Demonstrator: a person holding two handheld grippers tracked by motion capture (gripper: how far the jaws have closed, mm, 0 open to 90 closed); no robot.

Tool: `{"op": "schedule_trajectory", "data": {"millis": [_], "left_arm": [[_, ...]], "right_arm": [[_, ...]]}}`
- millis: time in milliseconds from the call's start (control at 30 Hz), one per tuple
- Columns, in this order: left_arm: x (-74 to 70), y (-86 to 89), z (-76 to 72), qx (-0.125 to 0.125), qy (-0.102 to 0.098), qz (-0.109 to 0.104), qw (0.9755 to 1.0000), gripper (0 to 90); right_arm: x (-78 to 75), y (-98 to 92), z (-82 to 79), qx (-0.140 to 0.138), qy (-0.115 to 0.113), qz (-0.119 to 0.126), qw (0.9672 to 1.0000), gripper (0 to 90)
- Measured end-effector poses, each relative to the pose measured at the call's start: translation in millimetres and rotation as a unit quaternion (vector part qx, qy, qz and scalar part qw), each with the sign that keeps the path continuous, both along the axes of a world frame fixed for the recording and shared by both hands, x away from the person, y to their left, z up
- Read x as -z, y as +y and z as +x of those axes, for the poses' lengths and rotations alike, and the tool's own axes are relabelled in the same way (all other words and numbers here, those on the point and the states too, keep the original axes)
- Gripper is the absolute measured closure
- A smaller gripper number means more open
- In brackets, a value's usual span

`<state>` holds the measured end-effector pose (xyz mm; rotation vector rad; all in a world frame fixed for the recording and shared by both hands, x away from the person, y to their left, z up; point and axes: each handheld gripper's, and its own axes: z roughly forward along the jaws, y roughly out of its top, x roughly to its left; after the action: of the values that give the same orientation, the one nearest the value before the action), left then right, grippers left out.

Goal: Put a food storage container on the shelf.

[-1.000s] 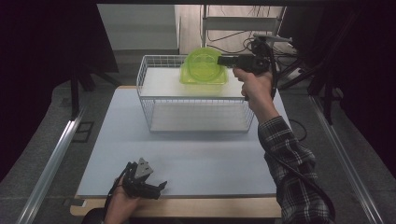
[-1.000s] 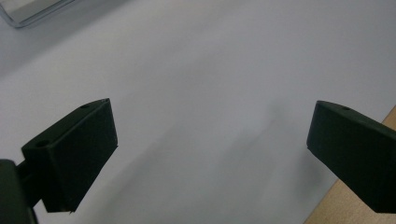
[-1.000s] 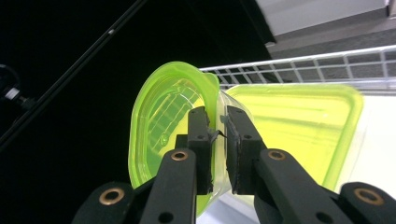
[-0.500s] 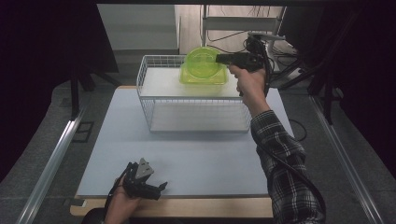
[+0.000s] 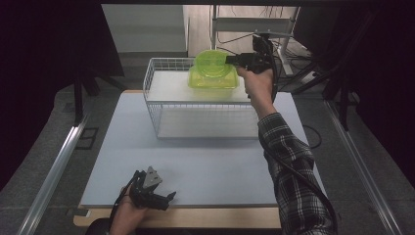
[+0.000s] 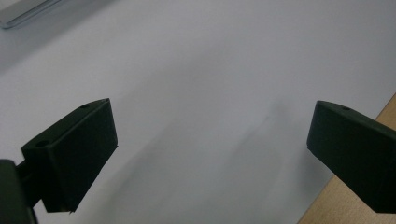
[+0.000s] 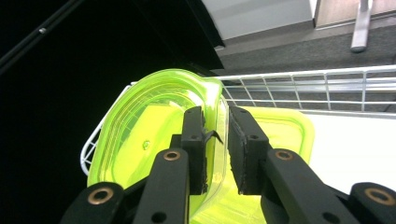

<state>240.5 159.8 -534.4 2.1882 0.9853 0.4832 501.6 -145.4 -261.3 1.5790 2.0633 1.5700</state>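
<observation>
The right claw (image 7: 215, 149) is closed down on the rim of a neon-green plastic lid (image 7: 154, 135), 1 jaw inside the rim and 1 outside, and holds it tilted up on edge above a matching green container (image 7: 285, 130). In the high view that right claw (image 5: 230, 59) reaches in from the right side of the white wire basket (image 5: 161, 105), with the lid (image 5: 211, 63) raised over the container (image 5: 213, 83), which sits on the white upper shelf at the basket's back right corner. The right hand (image 5: 255, 81) grips the tool just beside the basket's right wall, and a plaid sleeve (image 5: 288, 166) trails back from it toward the near edge of the tabletop (image 5: 122, 161). The basket stands at the far middle of the pale tabletop. Well in front of the basket, at the near left edge, the left claw (image 5: 164, 199) rests low over the surface in the left hand (image 5: 128, 210). In its own view the left claw (image 6: 210, 140) stands wide open with nothing between its 2 jaws, above bare white tabletop, with the wooden edge showing at the lower right.
</observation>
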Motion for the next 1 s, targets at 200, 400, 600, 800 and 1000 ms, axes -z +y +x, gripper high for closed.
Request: {"op": "schedule_trajectory", "data": {"millis": [200, 400, 600, 800, 1000], "left_arm": [[0.2, -0.6, -0.2, 0.001, 0.0, -0.001, 1.0, 1.4], [0.3, -0.7, -0.1, 0.002, 0.0, 0.0, 1.0, 1.4], [0.4, -1.1, -0.2, 0.001, 0.0, 0.001, 1.0, 1.4], [0.3, -1.2, -0.2, 0.001, 0.0, 0.001, 1.0, 1.4], [0.7, -1.6, -0.1, 0.001, 0.001, 0.002, 1.0, 1.4]], "right_arm": [[2.1, 2.3, 2.2, 0.005, -0.002, -0.007, 1.0, 71.4], [3.8, 0.1, 3.9, 0.004, 0.002, 0.006, 1.0, 63.0], [1.7, -2.0, 2.1, -0.009, 0.0, 0.011, 0.9999, 50.0], [-0.1, -5.2, -1.4, -0.032, -0.005, 0.008, 0.9994, 38.3], [0.9, -6.4, -7.8, -0.052, -0.008, 0.0, 0.9986, 29.5]]}}
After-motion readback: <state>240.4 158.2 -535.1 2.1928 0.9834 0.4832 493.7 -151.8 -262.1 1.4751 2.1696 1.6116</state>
